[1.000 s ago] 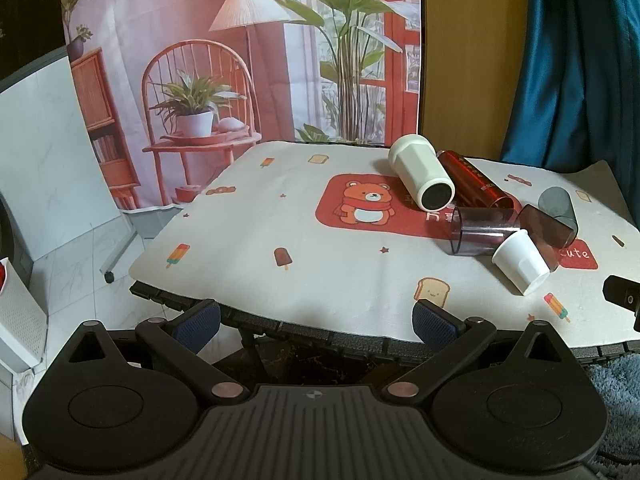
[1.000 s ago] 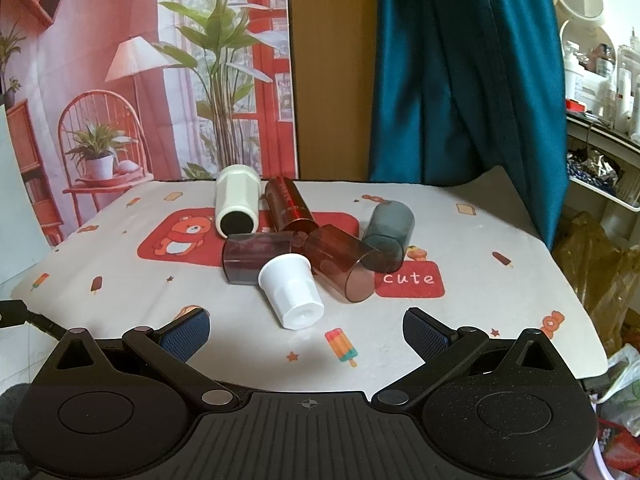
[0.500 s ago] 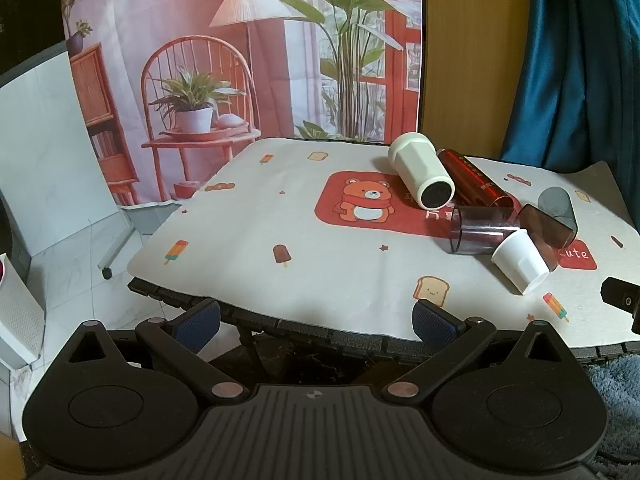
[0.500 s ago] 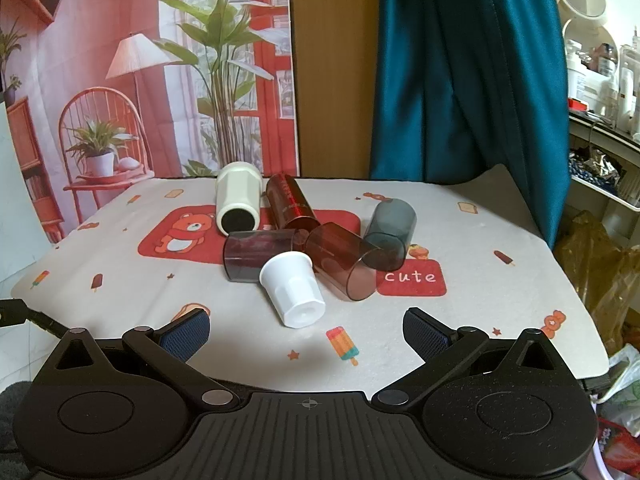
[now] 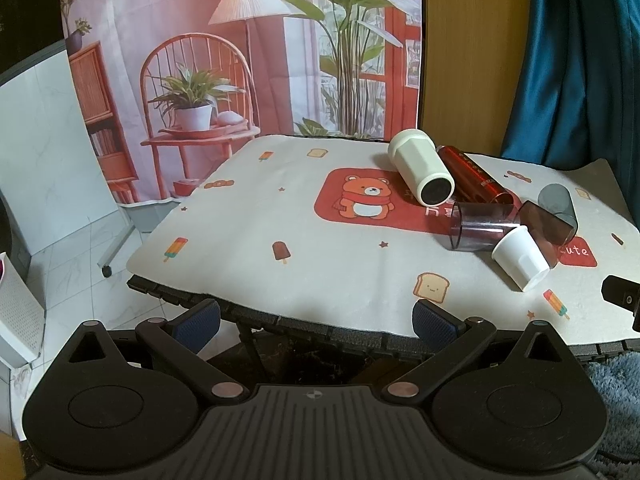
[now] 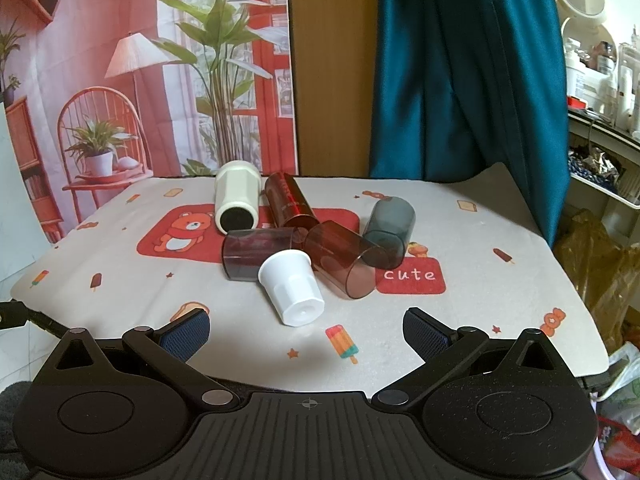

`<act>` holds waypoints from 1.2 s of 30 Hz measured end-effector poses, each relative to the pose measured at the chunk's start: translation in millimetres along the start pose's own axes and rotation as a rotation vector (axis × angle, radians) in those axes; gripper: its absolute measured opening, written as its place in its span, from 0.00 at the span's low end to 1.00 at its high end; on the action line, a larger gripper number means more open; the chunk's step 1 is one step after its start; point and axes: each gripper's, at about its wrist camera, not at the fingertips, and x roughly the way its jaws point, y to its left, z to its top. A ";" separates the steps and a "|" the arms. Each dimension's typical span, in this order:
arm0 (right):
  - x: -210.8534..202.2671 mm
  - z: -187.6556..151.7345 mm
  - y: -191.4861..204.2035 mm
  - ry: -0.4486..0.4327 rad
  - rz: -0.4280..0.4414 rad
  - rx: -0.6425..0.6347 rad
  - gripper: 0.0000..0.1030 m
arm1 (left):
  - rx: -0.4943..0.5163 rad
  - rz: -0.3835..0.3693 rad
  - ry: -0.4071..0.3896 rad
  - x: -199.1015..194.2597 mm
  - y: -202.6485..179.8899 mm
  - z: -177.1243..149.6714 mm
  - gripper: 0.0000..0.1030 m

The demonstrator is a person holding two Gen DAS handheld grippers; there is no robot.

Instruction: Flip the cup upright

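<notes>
Several cups lie on their sides in a cluster on the patterned table mat (image 6: 120,280). A small white cup (image 6: 292,292) lies nearest, base toward me. Behind it lie a dark purple clear cup (image 6: 256,254), a brown clear cup (image 6: 344,260), a grey cup (image 6: 390,226), a red cup (image 6: 290,204) and a cream cup (image 6: 236,202). My right gripper (image 6: 306,328) is open and empty, just short of the white cup. My left gripper (image 5: 316,318) is open and empty at the table's near left edge; the white cup (image 5: 520,258) lies far to its right.
A printed backdrop (image 6: 140,60) and a teal curtain (image 6: 460,60) stand behind the table. A shelf with bottles (image 6: 600,80) and bags (image 6: 600,264) are at the right. The floor (image 5: 72,248) drops away left of the table. The right gripper's body (image 5: 620,298) shows at the left view's right edge.
Both grippers have crept slightly forward toward the table; the cups have not moved. Both stay open.
</notes>
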 end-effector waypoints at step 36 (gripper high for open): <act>10.6 0.0 -6.3 0.032 0.026 0.002 1.00 | -0.006 -0.007 0.072 16.7 -0.8 -4.0 1.00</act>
